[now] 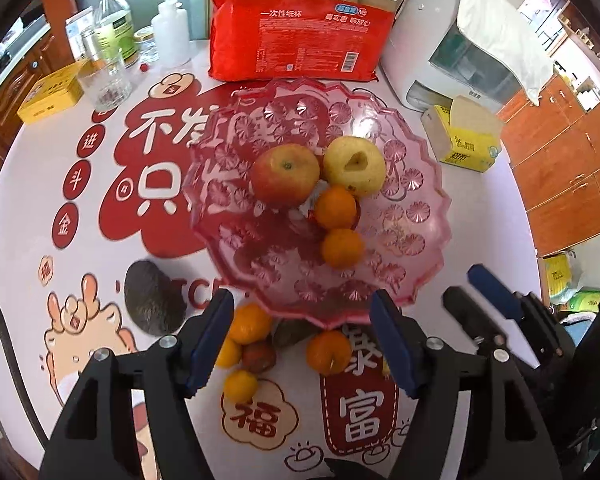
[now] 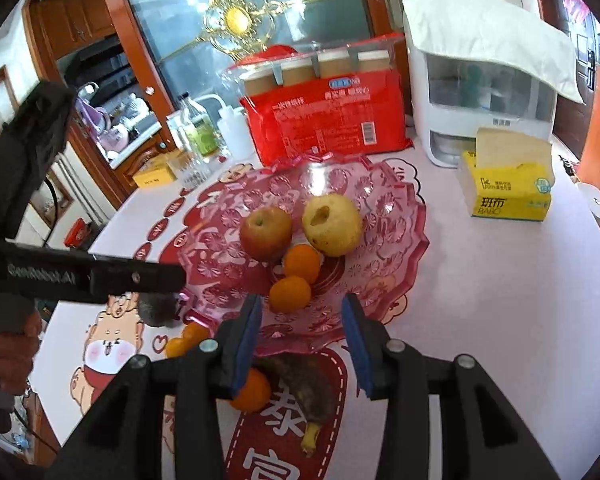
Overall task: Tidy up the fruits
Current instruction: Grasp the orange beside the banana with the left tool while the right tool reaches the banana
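Note:
A pink glass fruit bowl (image 1: 416,216) (image 2: 396,236) holds a red apple (image 1: 286,176) (image 2: 266,232), a yellow apple (image 1: 354,166) (image 2: 332,226) and two oranges (image 1: 336,208) (image 2: 290,294). On the table in front lie several oranges (image 1: 249,324) (image 2: 252,392), a small red fruit (image 1: 259,356), a dark avocado (image 1: 154,304) (image 2: 156,310) and an overripe banana (image 2: 300,392). My left gripper (image 1: 302,344) is open and empty above the loose fruit. My right gripper (image 2: 302,348) (image 1: 476,288) is open and empty over the bowl's near rim.
A red pack of paper cups (image 1: 300,40) (image 2: 328,120), a white appliance (image 1: 452,40) (image 2: 480,92), a yellow tissue box (image 1: 464,140) (image 2: 508,192), bottles (image 1: 116,24) and a glass (image 1: 104,80) stand at the table's back. A yellow tin (image 1: 52,96) sits left.

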Available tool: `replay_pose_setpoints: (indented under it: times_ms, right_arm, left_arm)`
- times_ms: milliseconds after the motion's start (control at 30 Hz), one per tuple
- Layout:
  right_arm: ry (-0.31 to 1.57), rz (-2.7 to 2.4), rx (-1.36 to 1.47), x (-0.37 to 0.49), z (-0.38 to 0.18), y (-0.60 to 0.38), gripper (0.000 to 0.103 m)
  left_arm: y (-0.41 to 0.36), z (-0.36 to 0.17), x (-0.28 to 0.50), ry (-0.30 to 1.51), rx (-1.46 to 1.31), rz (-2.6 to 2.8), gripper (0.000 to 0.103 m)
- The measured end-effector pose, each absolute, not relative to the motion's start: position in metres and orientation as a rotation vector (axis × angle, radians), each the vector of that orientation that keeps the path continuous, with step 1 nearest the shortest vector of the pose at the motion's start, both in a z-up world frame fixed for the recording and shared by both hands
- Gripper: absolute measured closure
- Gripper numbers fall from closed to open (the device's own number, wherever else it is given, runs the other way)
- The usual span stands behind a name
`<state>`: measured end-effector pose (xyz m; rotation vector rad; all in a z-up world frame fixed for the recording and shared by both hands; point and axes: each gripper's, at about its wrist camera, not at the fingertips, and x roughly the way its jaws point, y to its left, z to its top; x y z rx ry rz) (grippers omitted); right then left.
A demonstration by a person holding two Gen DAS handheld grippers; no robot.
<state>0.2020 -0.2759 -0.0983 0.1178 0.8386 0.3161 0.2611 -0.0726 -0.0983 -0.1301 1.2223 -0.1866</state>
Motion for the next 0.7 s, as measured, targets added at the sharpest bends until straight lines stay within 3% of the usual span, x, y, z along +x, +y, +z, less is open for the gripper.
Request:
replay_pose_setpoints:
  times_ms: [700]
  right_arm:
    - [0.912,0.342,0.022,0.155,-0.117,-0.293,0.061]
  left_arm:
    - [-0.095,-0.142,0.206,1.325,-0.102,-0.172,0.030]
